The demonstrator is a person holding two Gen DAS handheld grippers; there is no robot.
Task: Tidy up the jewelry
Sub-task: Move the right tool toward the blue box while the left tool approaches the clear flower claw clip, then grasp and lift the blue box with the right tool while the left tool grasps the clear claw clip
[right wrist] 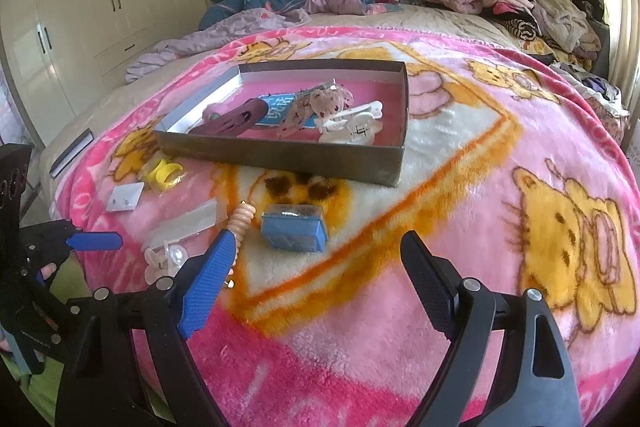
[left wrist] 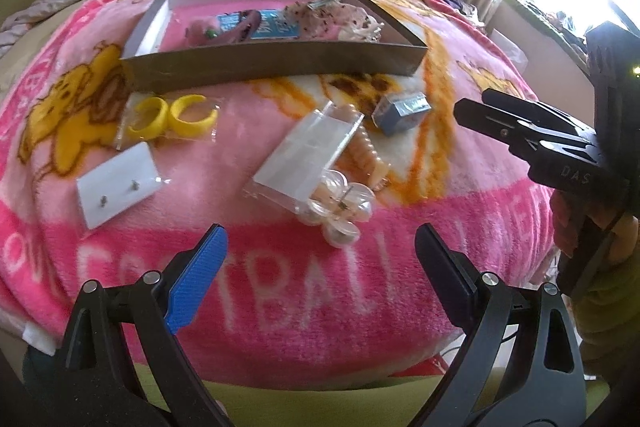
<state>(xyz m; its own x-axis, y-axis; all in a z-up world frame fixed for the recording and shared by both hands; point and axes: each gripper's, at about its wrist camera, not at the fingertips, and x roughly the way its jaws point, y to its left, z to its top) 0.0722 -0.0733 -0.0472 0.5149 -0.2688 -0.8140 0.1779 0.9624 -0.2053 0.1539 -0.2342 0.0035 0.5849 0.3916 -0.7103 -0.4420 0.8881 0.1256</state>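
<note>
Both my left fingers (left wrist: 320, 251) and right fingers (right wrist: 316, 259) gape wide, empty. Some clips already lie in the box (right wrist: 280, 157) — rings (left wrist: 174, 117), studs (left wrist: 118, 193), pearl earrings (left wrist: 340, 211), blue case (right wrist: 294, 229) wait on the bed.

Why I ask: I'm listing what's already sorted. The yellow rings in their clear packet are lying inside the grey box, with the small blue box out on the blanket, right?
Not quite. The yellow rings lie on the blanket, outside the grey box; the left wrist view shows this. The small blue box is on the blanket.
</note>
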